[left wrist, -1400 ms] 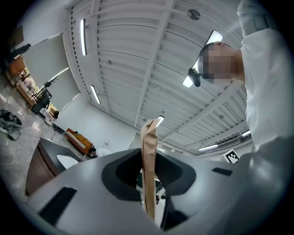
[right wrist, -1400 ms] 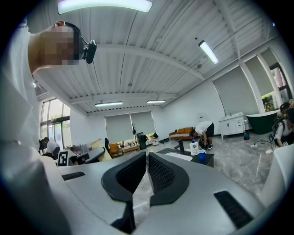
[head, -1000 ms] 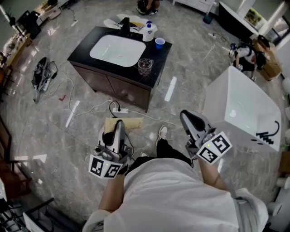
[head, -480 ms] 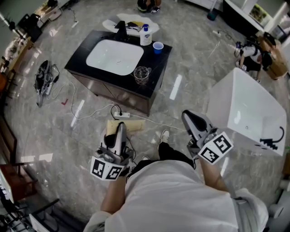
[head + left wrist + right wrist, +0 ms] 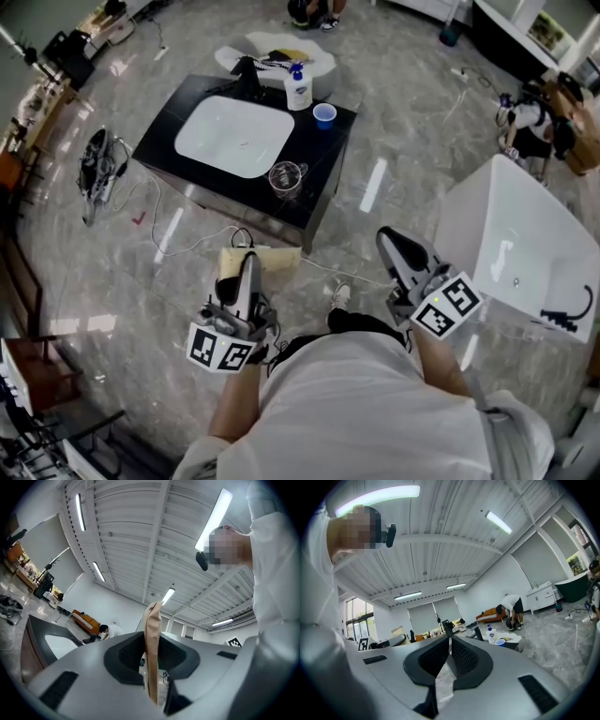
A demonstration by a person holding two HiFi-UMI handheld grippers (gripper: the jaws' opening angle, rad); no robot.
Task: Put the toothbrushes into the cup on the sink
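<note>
The person stands on the grey marble floor (image 5: pixel 112 272), well apart from the black-topped vanity table (image 5: pixel 323 164) with its white oval basin (image 5: pixel 232 138).

The left gripper (image 5: pixel 248 262) has its jaws clenched on a flat tan paper-wrapped packet (image 5: pixel 270 256). In the left gripper view the packet (image 5: pixel 152 644) stands edge-on between the pads and rises past their tips.

The right gripper (image 5: pixel 391 242) has its jaws pressed together. The right gripper view shows a thin pale crinkled strip (image 5: pixel 444 681) pinched between the black pads; what it is cannot be told.

On the table's far corner a small blue plastic cup (image 5: pixel 324 114) stands just beside a white soap bottle with a blue pump (image 5: pixel 298 91). A clear glass tumbler (image 5: pixel 284 175) stands at the near edge, beside the basin. A white bathtub (image 5: pixel 487 216) is off to the right.
</note>
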